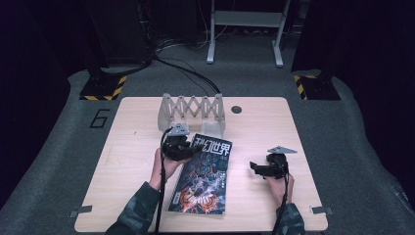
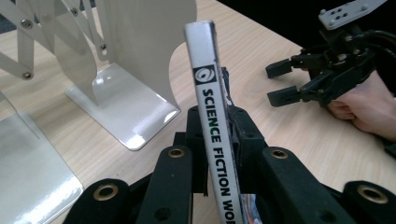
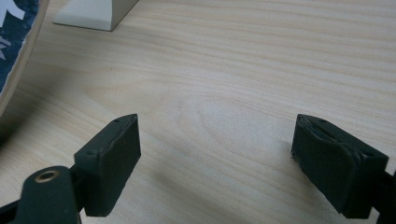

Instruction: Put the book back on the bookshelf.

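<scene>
Magazine (image 1: 203,174) first: it is lying on the wooden worktop (image 1: 132,176) with its cover facing up, its far left corner lifted off the wood, because my left claw (image 1: 182,147) is gripping it there. In the left claw view its white spine (image 2: 212,121), printed SCIENCE FICTION, is standing upright between my two black jaws, which are pressing on it from both sides. Just beyond the magazine's far edge, the white folding book rack (image 1: 192,112) is standing near the back of the worktop, and its glossy base plate (image 2: 126,109) is sitting close beside the spine. Off to the other side, my right claw (image 1: 258,169) is resting low over the worktop, well apart from the magazine, its jaws spread wide with only bare wood (image 3: 215,112) between them. My right hand (image 2: 362,105) is wrapping its body from behind.
</scene>
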The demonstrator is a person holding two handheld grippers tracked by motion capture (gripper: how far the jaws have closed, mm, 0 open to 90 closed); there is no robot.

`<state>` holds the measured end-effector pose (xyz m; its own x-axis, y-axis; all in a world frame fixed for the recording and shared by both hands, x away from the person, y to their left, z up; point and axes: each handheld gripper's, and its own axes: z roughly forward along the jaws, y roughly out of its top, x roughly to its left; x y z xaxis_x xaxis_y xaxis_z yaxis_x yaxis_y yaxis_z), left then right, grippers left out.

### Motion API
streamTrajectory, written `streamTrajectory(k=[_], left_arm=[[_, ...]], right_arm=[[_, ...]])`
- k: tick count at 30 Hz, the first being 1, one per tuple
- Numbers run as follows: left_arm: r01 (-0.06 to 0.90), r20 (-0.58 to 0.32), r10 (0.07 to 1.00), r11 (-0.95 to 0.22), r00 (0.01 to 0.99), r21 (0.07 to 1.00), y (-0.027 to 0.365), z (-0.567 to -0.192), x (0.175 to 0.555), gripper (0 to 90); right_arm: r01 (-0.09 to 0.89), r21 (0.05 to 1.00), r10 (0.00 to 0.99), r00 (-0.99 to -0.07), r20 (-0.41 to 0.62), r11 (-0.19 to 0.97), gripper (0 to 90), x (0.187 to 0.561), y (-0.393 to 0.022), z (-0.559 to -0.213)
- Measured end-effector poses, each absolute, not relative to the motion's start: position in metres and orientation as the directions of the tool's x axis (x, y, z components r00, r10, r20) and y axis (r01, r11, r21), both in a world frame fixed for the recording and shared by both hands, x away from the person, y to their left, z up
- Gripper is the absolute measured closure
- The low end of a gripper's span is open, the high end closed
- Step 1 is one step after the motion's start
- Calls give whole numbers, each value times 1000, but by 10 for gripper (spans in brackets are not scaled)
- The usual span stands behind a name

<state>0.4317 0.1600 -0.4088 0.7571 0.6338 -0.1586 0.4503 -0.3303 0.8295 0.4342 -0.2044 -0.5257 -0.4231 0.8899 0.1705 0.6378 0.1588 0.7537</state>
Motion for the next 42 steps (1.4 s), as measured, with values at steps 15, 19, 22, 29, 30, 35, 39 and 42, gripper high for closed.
streamTrajectory(k=[15, 19, 22, 29, 30, 35, 39, 42], left_arm=[[386, -102, 619, -344, 779, 856, 162, -375, 425, 820], [366, -91, 615, -338, 783, 867, 166, -364, 423, 821], [346, -79, 612, -332, 787, 877, 168, -356, 420, 821], [317, -60, 603, -331, 796, 889, 170, -340, 416, 822], [312, -57, 601, -330, 797, 891, 170, -339, 416, 822], [292, -47, 599, -319, 799, 902, 173, -329, 413, 821], [276, -39, 600, -308, 799, 910, 175, -322, 412, 821], [263, -24, 605, -310, 796, 914, 177, -317, 411, 821]], right_arm=[[629, 756, 890, -431, 148, 179, 153, 436, -205, -526], [632, 754, 895, -423, 141, 179, 154, 437, -205, -526], [622, 758, 899, -422, 113, 197, 155, 438, -205, -526], [622, 744, 909, -413, 47, 244, 142, 439, -199, -527], [622, 744, 909, -413, 47, 244, 142, 439, -199, -527], [621, 734, 911, -412, 8, 275, 122, 440, -195, -527], [622, 731, 910, -415, 4, 281, 105, 441, -194, -528], [624, 735, 915, -403, 11, 266, 105, 441, -193, -528]])
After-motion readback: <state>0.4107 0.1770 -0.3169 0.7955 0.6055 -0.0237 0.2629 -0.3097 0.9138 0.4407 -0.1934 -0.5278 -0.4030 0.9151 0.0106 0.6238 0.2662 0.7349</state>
